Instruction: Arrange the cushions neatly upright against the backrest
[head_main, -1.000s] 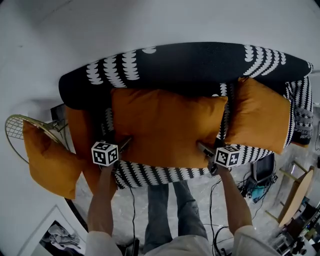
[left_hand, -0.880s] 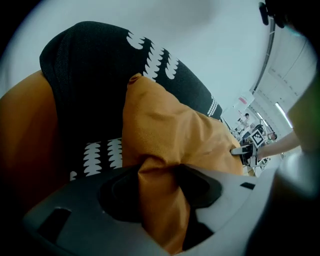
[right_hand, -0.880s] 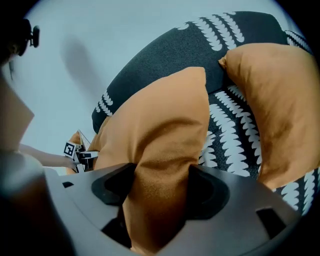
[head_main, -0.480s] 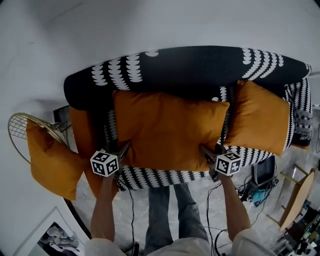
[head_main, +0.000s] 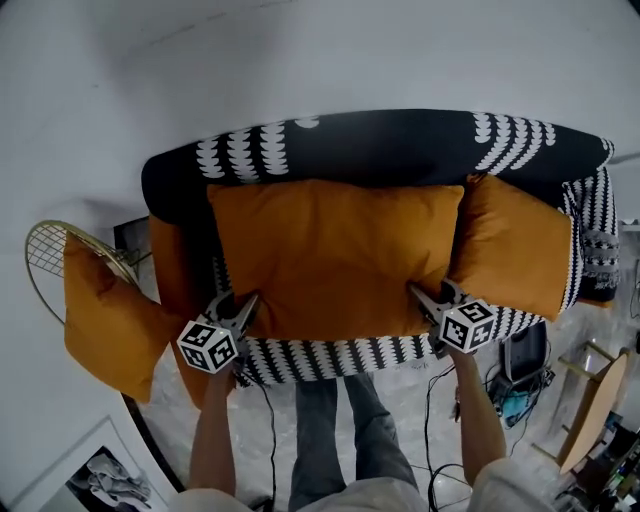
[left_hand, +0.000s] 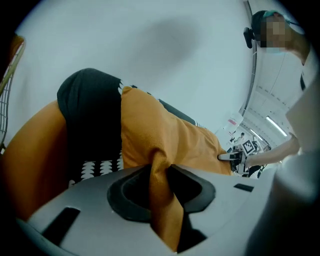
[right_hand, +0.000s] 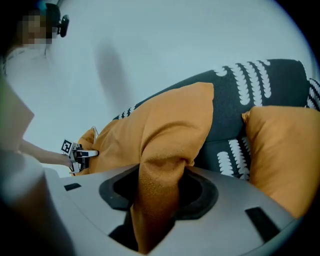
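A large orange cushion (head_main: 335, 260) lies across the seat of a black sofa with white scallop print (head_main: 380, 145), its far edge up at the backrest. My left gripper (head_main: 243, 305) is shut on the cushion's near left corner (left_hand: 162, 200). My right gripper (head_main: 420, 297) is shut on its near right corner (right_hand: 155, 200). A second orange cushion (head_main: 515, 255) leans at the sofa's right end, also seen in the right gripper view (right_hand: 282, 150). A third orange cushion (head_main: 175, 270) stands at the left end.
A fourth orange cushion (head_main: 105, 325) rests by a gold wire chair (head_main: 55, 255) left of the sofa. Cables (head_main: 440, 400), a dark box (head_main: 525, 350) and a wooden table (head_main: 595, 395) crowd the floor at the right. A framed picture (head_main: 80, 475) lies at bottom left.
Both grippers closed on the big cushion's near corners. The cushion has shifted back, its far edge now up against the backrest and touching the right cushion.
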